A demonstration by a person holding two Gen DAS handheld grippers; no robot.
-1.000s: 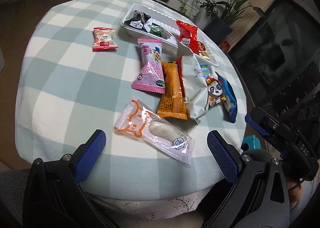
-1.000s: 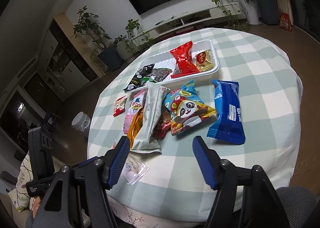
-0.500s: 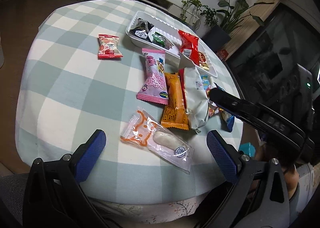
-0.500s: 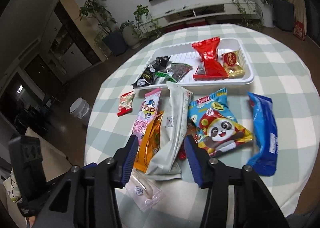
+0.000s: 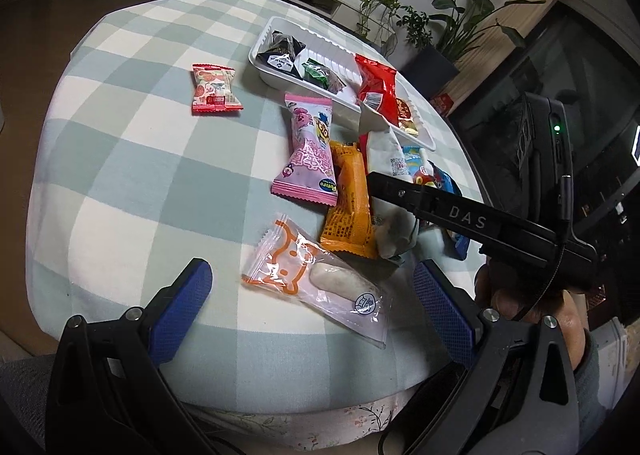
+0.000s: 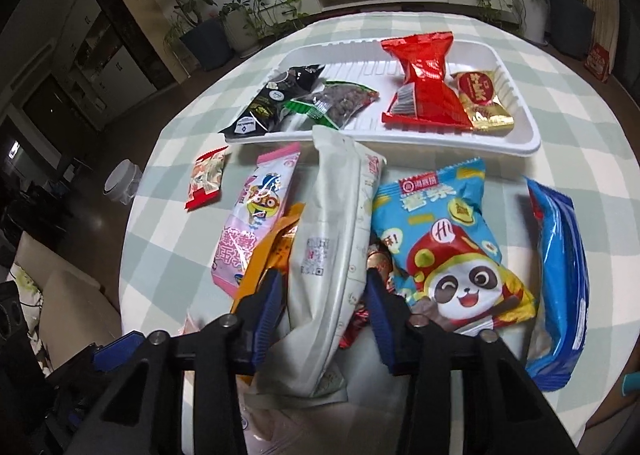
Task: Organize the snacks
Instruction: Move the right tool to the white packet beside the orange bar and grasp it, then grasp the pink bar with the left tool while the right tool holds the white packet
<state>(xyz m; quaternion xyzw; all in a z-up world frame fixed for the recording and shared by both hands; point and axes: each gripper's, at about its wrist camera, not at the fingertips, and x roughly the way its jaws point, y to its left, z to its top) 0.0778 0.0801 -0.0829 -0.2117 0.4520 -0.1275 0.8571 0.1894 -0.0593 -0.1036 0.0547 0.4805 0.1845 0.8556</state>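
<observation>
The right gripper (image 6: 323, 297) is closing around the long white packet (image 6: 334, 239), which lies between its two blue fingers (image 6: 271, 301); I cannot tell if the pads already press on it. The packet lies on the checked counter (image 5: 132, 159), with its long axis running away from the gripper. Its far end points to the white tray (image 6: 516, 143) and almost touches the tray's near rim. It lies between the orange packet (image 6: 276, 243) and the panda bag (image 6: 444, 243). The left gripper (image 5: 312, 295) is wide open and holds nothing, above a clear packet with an orange print (image 5: 316, 275).
</observation>
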